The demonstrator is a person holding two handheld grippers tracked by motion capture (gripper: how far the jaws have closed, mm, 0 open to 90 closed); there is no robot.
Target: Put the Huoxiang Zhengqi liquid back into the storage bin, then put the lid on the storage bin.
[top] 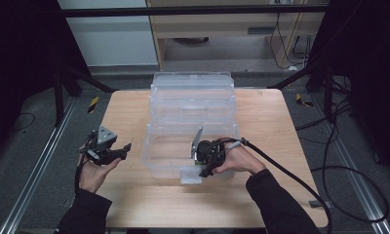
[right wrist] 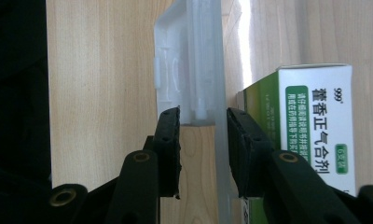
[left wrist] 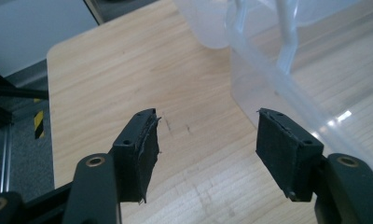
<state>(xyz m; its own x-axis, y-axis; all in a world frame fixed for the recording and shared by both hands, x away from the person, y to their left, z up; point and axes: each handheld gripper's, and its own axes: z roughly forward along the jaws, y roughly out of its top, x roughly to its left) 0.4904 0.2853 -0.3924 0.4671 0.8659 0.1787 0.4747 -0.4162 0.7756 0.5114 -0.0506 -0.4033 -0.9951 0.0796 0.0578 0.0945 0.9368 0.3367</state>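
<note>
The right tongs [right wrist: 203,126] straddle the front latch [right wrist: 189,70] of the clear plastic box [top: 193,124], one jaw on the outer side of the translucent clasp and the other just inside the box's front wall; the pads stand close to the plastic on both sides, but whether they actually press on it cannot be told. In the high view the right tongs [top: 203,171] sit at the middle of the box's near edge, angled down toward the latch [top: 190,175], with the person's right hand [top: 239,160] wrapped around the body and the cable trailing off to the right across the bench [top: 149,200]. Just beside the inner jaw, inside the box, lies a green and white medicine carton [right wrist: 310,126] printed with Chinese characters, its end touching or nearly touching the front wall. The left tongs [left wrist: 205,140] are released, the jaws spread wide with nothing between them, over bare wood to the left of the box. In the high view the left tongs [top: 126,148] are held in the left hand [top: 94,173] near the left side of the box, apart from it, pointing toward its wall. The box stands in the middle of the bench, its lid folded back behind it.
</note>
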